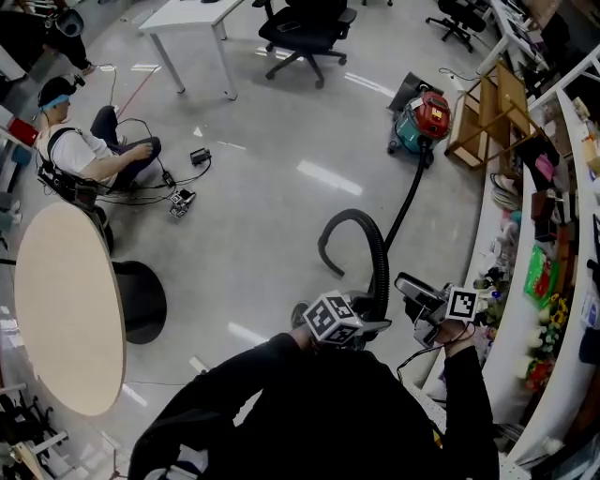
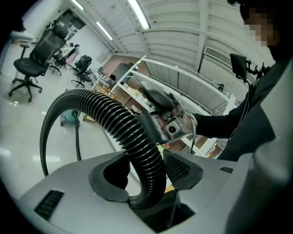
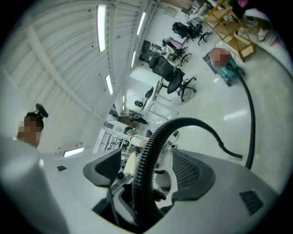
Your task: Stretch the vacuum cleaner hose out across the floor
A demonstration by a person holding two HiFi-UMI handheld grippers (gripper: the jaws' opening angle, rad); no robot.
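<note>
The red and teal vacuum cleaner [image 1: 420, 122] stands on the floor at the far right, and its black ribbed hose [image 1: 405, 202] runs toward me. The hose arches into a loop [image 1: 361, 225], with its free end hanging at the left. My left gripper [image 1: 370, 323] is shut on the hose [image 2: 137, 137], its pads [image 2: 181, 167] pressing the ribs just below the arch. My right gripper [image 1: 408, 289] sits close beside it, open. A thinner-looking stretch of hose [image 3: 149, 146] passes between its jaws with a gap on both sides. The vacuum cleaner [image 3: 224, 61] shows far off in the right gripper view.
A round beige table [image 1: 66, 309] and a black stool [image 1: 141, 300] stand at the left. A person [image 1: 84, 150] sits on the floor with cables beside them. An office chair [image 1: 305, 28], a white desk [image 1: 187, 28], a wooden rack [image 1: 497, 112] and a curved white counter [image 1: 562, 281] ring the open floor.
</note>
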